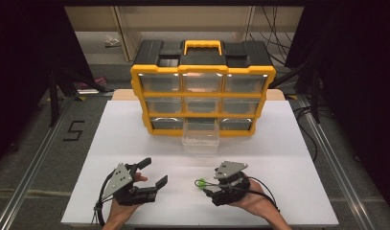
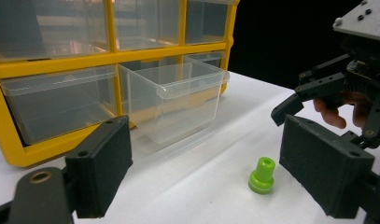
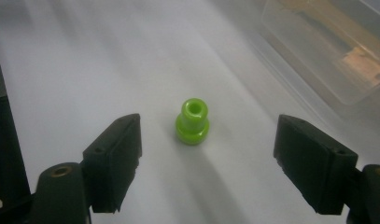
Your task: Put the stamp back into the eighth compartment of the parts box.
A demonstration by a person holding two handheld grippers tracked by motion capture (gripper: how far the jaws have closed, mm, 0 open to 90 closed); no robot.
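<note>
Tool in the right hand [image 1: 208, 188]: jaws spread wide, nothing between the pads, aimed toward 9 o'clock in the high view at a small green plug [image 1: 200, 182]. Plug upright on its wider base, hollow top upward, on the white desk [image 1: 279, 158] just ahead of the right tool's tips; in the right gripper view plug [image 3: 192, 121] centred in the gap between the two black jaws, a little beyond them, touching neither. Tool in the left hand [image 1: 153, 173]: jaws also wide apart, empty, pointing toward 2 o'clock in the high view, well apart from the plug. In the left gripper view, plug [image 2: 262, 175] near the right-hand jaw at about 5 o'clock of the frame, with the right tool [image 2: 290, 105] and a few fingers [image 2: 328, 114] farther off at 2 o'clock. Farther out at 12 o'clock on the desk: yellow and black organiser [image 1: 202, 86] with a yellow handle and clear drawers. Clear drawer [image 1: 200, 139] of the bottom row's middle slot pulled out toward the person, lying between organiser and plug. Same drawer [image 2: 171, 100] in the left gripper view, seemingly without contents.
</note>
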